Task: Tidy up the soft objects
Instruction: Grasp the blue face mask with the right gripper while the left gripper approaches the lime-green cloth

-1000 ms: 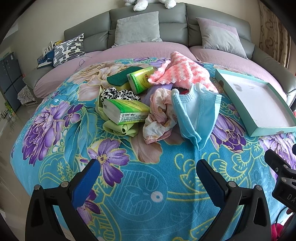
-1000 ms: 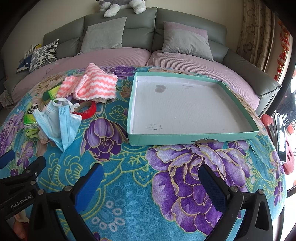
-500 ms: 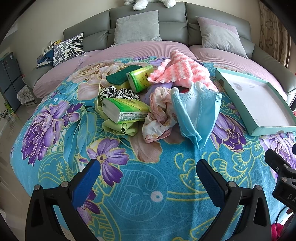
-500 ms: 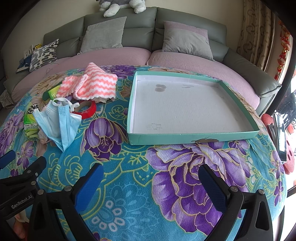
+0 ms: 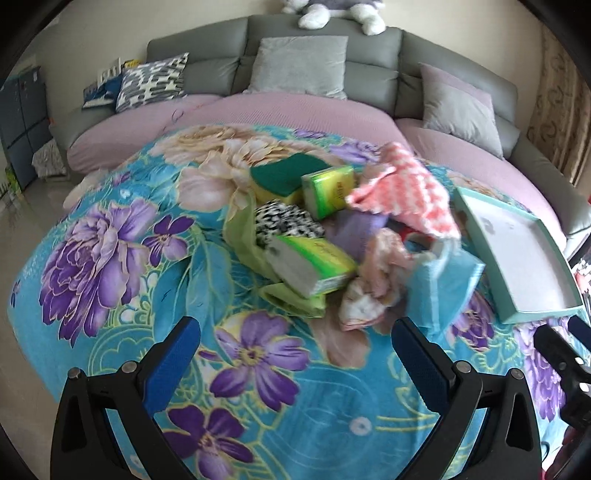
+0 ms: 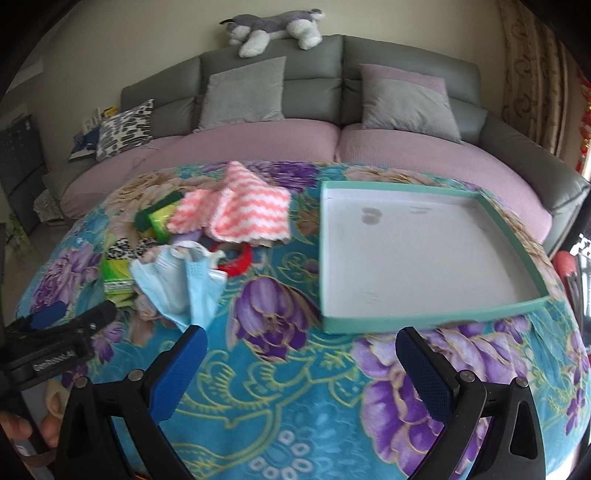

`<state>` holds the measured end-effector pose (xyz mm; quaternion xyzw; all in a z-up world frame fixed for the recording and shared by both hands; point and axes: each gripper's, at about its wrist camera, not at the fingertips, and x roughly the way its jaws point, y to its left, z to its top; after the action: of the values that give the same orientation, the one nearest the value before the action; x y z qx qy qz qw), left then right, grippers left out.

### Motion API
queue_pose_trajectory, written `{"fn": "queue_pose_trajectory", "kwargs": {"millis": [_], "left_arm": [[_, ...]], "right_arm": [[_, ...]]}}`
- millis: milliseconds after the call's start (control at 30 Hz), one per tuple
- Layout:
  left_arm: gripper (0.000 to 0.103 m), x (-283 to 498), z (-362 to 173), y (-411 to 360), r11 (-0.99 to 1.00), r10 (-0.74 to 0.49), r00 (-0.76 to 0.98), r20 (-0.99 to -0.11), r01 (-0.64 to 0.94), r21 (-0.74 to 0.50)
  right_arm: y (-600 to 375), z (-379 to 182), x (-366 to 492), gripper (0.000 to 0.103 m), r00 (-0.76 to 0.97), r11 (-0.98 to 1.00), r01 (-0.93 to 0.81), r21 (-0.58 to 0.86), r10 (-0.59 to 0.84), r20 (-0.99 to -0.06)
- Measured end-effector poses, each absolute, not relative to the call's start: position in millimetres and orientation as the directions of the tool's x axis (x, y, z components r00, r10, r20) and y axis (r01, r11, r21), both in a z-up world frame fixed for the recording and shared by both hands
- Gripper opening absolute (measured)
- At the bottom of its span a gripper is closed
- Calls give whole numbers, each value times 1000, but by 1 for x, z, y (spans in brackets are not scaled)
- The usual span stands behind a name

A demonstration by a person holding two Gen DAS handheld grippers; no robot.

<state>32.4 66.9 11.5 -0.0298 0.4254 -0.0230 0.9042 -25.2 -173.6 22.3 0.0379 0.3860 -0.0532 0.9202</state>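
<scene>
Hovering Over the Heap, Both Grippers Empty

The left gripper [image 5: 295, 350] hangs above the flowered blanket [image 5: 110, 258] with its blue pads [image 5: 173, 363] spread wide and nothing between them. The right gripper [image 6: 301, 360] is the same: fingers far apart, holding nothing, poised over the blanket's near edge. At the lower left of the right wrist view, the person's hand [image 6: 33, 424] wraps the left tool's handle.

Just beyond the left gripper lies the pile of soft things. Nearest are blue face masks [image 5: 439, 288], a crumpled pale pink cloth [image 5: 376, 280] touching them, and a green-and-white tissue pack [image 5: 314, 266] resting on a light green cloth [image 5: 240, 236]. Behind these sit a black-and-white spotted fabric [image 5: 284, 221], a second tissue pack [image 5: 327, 190], a green sponge [image 5: 284, 175] and a pink-and-white zigzag cloth [image 5: 406, 188] (the left view is blurred here). A red ring [image 6: 240, 264] peeks out beneath that cloth.

To the right of the pile, apart from it, a shallow teal tray [image 6: 424, 317] lies on the blanket with nothing in it. A grey sofa [image 6: 310, 96] with cushions stands behind, a plush dog [image 6: 273, 27] on top.
</scene>
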Motion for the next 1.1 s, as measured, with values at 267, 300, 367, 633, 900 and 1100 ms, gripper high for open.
{"fn": "queue_pose_trajectory", "kwargs": {"millis": [267,300,367,633,900,1100], "left_arm": [[103,51,8,94,988,-109,620,-777,-21,-155],[103,53,10,97,987,-109,623,-774,-26,-160],[103,57,12,99,987,-110,633,-766,-24,-161],[103,71,10,92,988,-139,634,-761,38,-148],[90,80,4,80,986,-162,618,-769,78,-145],[71,80,3,75,980,-200,604,-772,111,-167]], "right_arm": [[-129,17,5,103,681,998,-15,55,51,-730],[-124,15,8,103,676,998,-29,52,58,-735],[-116,10,17,102,665,997,-55,46,71,-744],[-97,-7,43,94,624,993,-108,56,111,-774],[-91,-14,57,79,614,991,-115,71,127,-779],[-92,-19,62,64,608,988,-116,100,150,-779]]}}
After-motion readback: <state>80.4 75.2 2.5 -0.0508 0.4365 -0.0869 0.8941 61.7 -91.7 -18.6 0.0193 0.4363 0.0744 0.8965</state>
